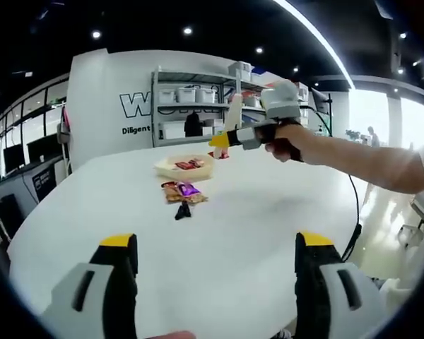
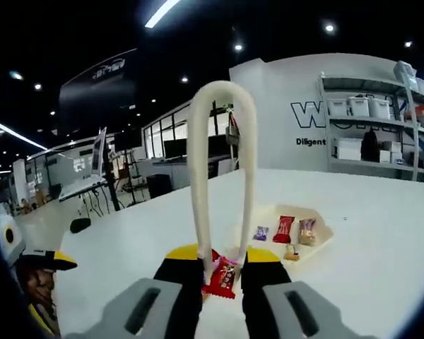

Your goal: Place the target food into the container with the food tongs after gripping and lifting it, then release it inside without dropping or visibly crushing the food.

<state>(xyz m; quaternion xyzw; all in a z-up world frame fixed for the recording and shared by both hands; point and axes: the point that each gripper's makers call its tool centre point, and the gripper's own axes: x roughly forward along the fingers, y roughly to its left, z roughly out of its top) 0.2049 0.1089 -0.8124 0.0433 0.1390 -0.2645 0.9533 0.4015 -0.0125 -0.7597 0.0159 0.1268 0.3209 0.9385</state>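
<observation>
My right gripper is shut on cream food tongs, whose loop rises in front of the camera. The tong ends pinch a red snack packet between my jaws. In the left gripper view the right gripper hangs above the white table, just right of the cream container, with the red packet under it. The container holds a purple, a red and a brown packet. My left gripper is open and empty, low over the table's near side; the left gripper also edges into the right gripper view.
Loose snack packets and a dark piece lie in front of the container. A person's forearm reaches in from the right. Shelves with white bins stand past the table's far edge.
</observation>
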